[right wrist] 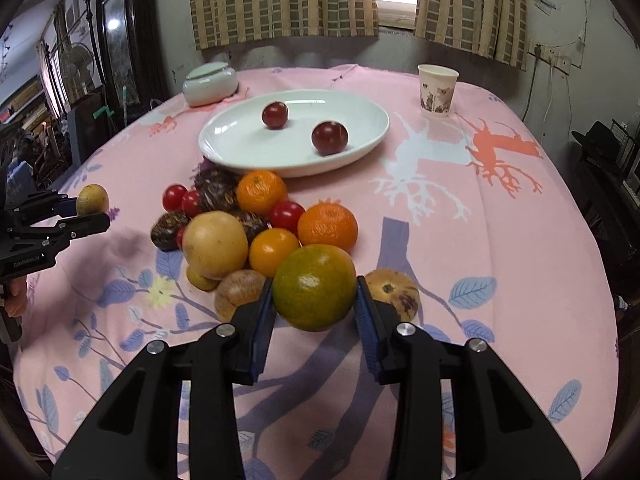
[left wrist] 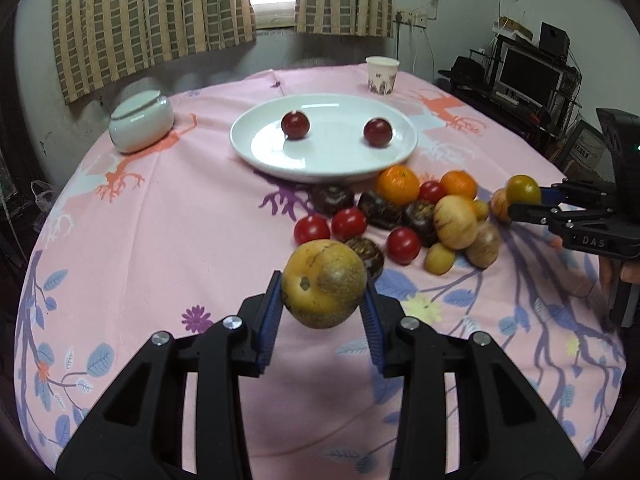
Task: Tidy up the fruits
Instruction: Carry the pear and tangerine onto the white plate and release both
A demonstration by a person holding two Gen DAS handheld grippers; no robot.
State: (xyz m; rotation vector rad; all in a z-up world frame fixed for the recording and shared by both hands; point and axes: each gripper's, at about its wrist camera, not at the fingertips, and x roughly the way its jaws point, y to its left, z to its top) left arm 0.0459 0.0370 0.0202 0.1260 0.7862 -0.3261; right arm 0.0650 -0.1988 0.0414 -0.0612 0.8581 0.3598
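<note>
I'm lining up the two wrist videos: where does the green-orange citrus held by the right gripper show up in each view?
Left wrist view: the green-orange citrus sits at the far right edge, mid-height, pinched in the right gripper.
Right wrist view: it fills the lower centre, between the blue pads.
Shared landmark: the white plate holding two dark red fruits, behind the fruit pile in both views.

Two dark red plums sit on the one white plate. Beside it lie four red cherry tomatoes, three oranges, and four dark brown fruits. One paper cup and one lidded white jar stand near the tabletop's far edge.
</note>
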